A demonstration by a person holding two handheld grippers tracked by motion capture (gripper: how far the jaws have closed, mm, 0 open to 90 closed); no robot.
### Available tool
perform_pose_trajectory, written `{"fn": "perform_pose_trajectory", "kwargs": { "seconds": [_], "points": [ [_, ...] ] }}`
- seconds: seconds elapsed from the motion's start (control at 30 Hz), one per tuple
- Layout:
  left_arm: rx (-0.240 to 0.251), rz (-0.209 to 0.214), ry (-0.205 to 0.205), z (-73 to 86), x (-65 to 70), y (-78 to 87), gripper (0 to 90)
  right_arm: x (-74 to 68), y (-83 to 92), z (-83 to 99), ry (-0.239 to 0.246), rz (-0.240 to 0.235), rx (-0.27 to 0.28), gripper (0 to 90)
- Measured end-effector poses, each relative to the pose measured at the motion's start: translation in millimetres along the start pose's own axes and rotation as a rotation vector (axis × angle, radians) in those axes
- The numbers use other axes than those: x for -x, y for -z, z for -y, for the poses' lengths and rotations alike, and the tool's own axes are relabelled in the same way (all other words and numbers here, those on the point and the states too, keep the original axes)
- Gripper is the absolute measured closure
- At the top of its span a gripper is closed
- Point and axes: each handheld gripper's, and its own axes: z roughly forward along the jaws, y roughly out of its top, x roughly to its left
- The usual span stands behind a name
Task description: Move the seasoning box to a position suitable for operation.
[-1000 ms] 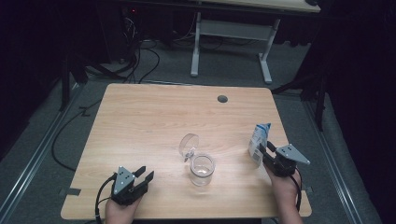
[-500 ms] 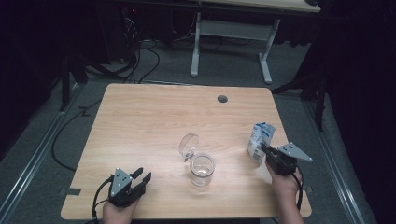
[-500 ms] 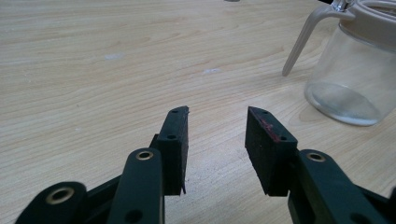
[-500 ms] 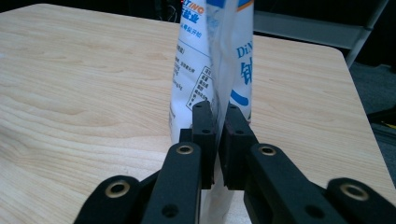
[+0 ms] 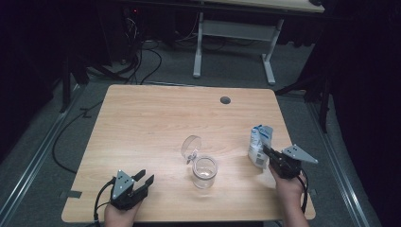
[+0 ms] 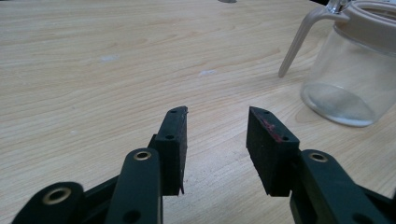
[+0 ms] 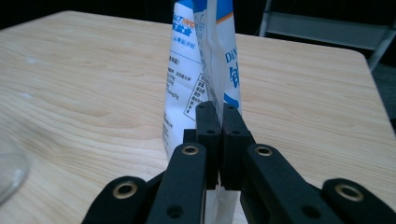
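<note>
Light wood surface (image 5: 142,123) | glass jar (image 5: 204,171), lid open, near front centre | white-and-blue pouch (image 5: 259,144) upright near right edge

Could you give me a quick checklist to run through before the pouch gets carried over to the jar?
1. Right gripper pinched on the pouch: ok.
2. Pouch upright: ok.
3. Pouch top opened: cannot tell.
4. Jar lid flipped up, mouth open: ok.
5. Left gripper open, holding nothing, beside the jar: ok.
6. Bare table between pouch and jar: ok.
</note>
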Motion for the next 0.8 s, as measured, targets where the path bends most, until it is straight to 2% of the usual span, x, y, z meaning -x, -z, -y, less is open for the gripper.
{"fn": "perform_pose_trajectory", "kwargs": {
  "seconds": [0.1,0.27,0.37,0.57,0.8],
  "points": [
    [0.007,0.015,-0.002,-1.5,1.7,-1.2,57.9,-0.9,3.6,-0.8,-0.018,-0.031,0.008,89.3],
    [0.013,0.030,-0.013,-4.4,4.8,-6.3,57.9,-5.4,11.8,-2.7,-0.010,-0.053,0.020,89.3],
    [0.015,0.051,-0.016,-6.5,7.9,-11.6,57.7,-8.2,17.5,-2.4,-0.012,-0.083,0.019,89.3],
    [0.028,0.089,-0.029,-11.3,14.6,-23.1,57.7,-17.0,26.5,-0.9,-0.002,-0.114,0.017,89.3],
    [0.040,0.101,-0.041,-13.4,12.9,-26.4,57.7,-26.3,23.3,-0.2,0.001,-0.136,-0.014,89.3]
  ]
}}
